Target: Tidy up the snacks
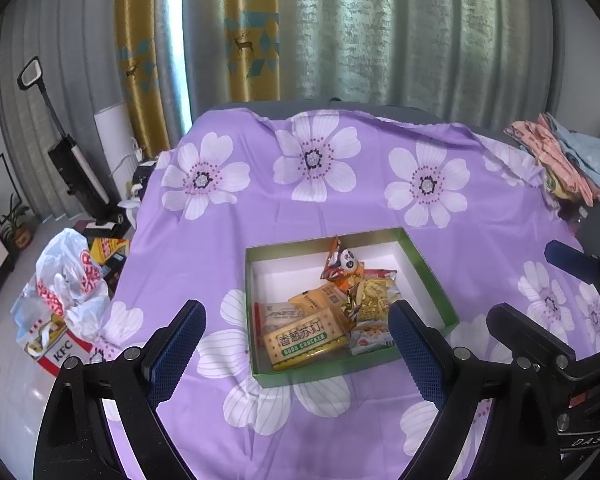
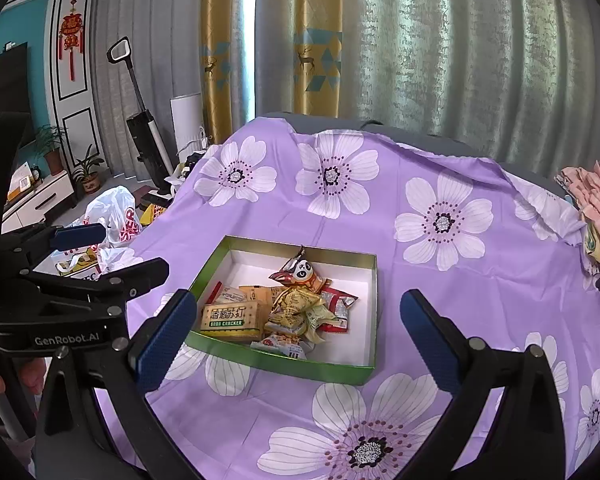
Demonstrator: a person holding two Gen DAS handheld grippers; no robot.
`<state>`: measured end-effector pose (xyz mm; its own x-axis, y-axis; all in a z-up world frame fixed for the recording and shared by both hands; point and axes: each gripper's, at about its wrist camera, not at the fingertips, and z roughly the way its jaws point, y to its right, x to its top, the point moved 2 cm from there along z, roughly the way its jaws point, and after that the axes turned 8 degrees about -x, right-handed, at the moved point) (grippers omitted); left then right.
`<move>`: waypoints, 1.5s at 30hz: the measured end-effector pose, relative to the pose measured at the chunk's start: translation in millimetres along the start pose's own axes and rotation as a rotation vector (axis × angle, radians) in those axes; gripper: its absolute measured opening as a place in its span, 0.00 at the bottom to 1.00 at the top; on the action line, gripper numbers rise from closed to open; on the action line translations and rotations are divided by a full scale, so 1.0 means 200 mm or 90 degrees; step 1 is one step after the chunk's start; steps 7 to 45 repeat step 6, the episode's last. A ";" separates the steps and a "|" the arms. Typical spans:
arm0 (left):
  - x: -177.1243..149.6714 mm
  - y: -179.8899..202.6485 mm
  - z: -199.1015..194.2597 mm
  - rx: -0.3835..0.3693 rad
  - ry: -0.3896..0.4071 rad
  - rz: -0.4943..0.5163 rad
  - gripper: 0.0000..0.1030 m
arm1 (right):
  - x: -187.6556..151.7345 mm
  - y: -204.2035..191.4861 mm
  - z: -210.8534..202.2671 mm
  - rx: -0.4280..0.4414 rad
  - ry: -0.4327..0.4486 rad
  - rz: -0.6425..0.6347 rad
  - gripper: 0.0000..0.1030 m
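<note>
Left gripper (image 1: 296,344) and right gripper (image 2: 296,336) both released, jaws wide, nothing between. Shallow green cardboard box (image 1: 428,272) lies just ahead of both on purple flowered cloth (image 1: 340,200), holding yellow soda-cracker packet (image 1: 306,344) and mixed snack packets (image 2: 300,312). Cloth around the box bare; folded clothes (image 1: 568,160) far right.

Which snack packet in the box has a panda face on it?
The orange packet at the far end of the pile in the green box; the others, such as the yellow soda cracker pack, show no animal face.

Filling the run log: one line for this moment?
left gripper: open, empty | right gripper: open, empty | snacks: in green box
</note>
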<state>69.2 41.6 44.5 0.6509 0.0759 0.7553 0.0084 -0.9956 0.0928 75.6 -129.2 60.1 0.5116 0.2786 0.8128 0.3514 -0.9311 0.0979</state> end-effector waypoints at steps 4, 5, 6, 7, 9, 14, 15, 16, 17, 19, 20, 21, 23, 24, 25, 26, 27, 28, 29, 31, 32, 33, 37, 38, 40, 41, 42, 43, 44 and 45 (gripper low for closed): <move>0.00 0.00 0.00 -0.004 0.003 -0.003 0.90 | 0.00 0.00 0.02 0.000 -0.002 0.000 0.99; 0.00 -0.01 0.00 -0.005 0.002 -0.005 0.90 | 0.00 0.00 0.02 0.001 -0.002 0.001 0.99; 0.00 -0.02 0.01 -0.007 0.000 -0.006 0.90 | 0.00 0.00 0.02 0.002 -0.002 0.001 0.99; 0.00 -0.02 0.01 -0.007 0.000 -0.006 0.90 | 0.00 0.00 0.02 0.002 -0.002 0.001 0.99; 0.00 -0.02 0.01 -0.007 0.000 -0.006 0.90 | 0.00 0.00 0.02 0.002 -0.002 0.001 0.99; 0.00 -0.02 0.01 -0.007 0.000 -0.006 0.90 | 0.00 0.00 0.02 0.002 -0.002 0.001 0.99; 0.00 -0.02 0.01 -0.007 0.000 -0.006 0.90 | 0.00 0.00 0.02 0.002 -0.002 0.001 0.99; 0.00 -0.02 0.01 -0.007 0.000 -0.006 0.90 | 0.00 0.00 0.02 0.002 -0.002 0.001 0.99; 0.00 -0.02 0.01 -0.007 0.000 -0.006 0.90 | 0.00 0.00 0.02 0.002 -0.002 0.001 0.99; 0.00 -0.02 0.01 -0.007 0.000 -0.006 0.90 | 0.00 0.00 0.02 0.002 -0.002 0.001 0.99; 0.00 -0.02 0.01 -0.007 0.000 -0.006 0.90 | 0.00 0.00 0.02 0.002 -0.002 0.001 0.99; 0.00 -0.02 0.01 -0.007 0.000 -0.006 0.90 | 0.00 0.00 0.02 0.002 -0.002 0.001 0.99; 0.00 -0.02 0.01 -0.007 0.000 -0.006 0.90 | 0.00 0.00 0.02 0.002 -0.002 0.001 0.99; 0.00 -0.02 0.01 -0.007 0.000 -0.006 0.90 | 0.00 0.00 0.02 0.002 -0.002 0.001 0.99; 0.00 -0.02 0.01 -0.007 0.000 -0.006 0.90 | 0.00 0.00 0.02 0.002 -0.002 0.001 0.99; 0.00 -0.02 0.01 -0.007 0.000 -0.006 0.90 | 0.00 0.00 0.02 0.002 -0.002 0.001 0.99; 0.00 -0.02 0.01 -0.007 0.000 -0.006 0.90 | 0.00 0.00 0.02 0.002 -0.002 0.001 0.99; 0.00 -0.02 0.01 -0.007 0.000 -0.006 0.90 | 0.00 0.00 0.02 0.002 -0.002 0.001 0.99; 0.00 -0.02 0.01 -0.007 0.000 -0.006 0.90 | 0.00 0.00 0.02 0.002 -0.002 0.001 0.99; 0.00 -0.02 0.01 -0.007 0.000 -0.006 0.90 | 0.00 0.00 0.02 0.002 -0.002 0.001 0.99; 0.00 -0.02 0.01 -0.007 0.000 -0.006 0.90 | 0.00 0.00 0.02 0.002 -0.002 0.001 0.99; 0.00 -0.02 0.01 -0.007 0.000 -0.006 0.90 | 0.00 0.00 0.02 0.002 -0.002 0.001 0.99; 0.00 -0.02 0.01 -0.007 0.000 -0.006 0.90 | 0.00 0.00 0.02 0.002 -0.002 0.001 0.99; 0.00 -0.02 0.01 -0.007 0.000 -0.006 0.90 | 0.00 0.00 0.02 0.002 -0.002 0.001 0.99; 0.00 -0.02 0.01 -0.007 0.000 -0.006 0.90 | 0.00 0.00 0.02 0.002 -0.002 0.001 0.99; 0.00 -0.02 0.01 -0.007 0.000 -0.006 0.90 | 0.00 0.00 0.02 0.002 -0.002 0.001 0.99; 0.00 -0.02 0.01 -0.007 0.000 -0.006 0.90 | 0.00 0.00 0.02 0.002 -0.002 0.001 0.99; 0.00 -0.02 0.01 -0.007 0.000 -0.006 0.90 | 0.00 0.00 0.02 0.002 -0.002 0.001 0.99; 0.00 -0.02 0.01 -0.007 0.000 -0.006 0.90 | 0.00 0.00 0.02 0.002 -0.002 0.001 0.99; 0.00 -0.02 0.01 -0.007 0.000 -0.006 0.90 | 0.00 0.00 0.02 0.002 -0.002 0.001 0.99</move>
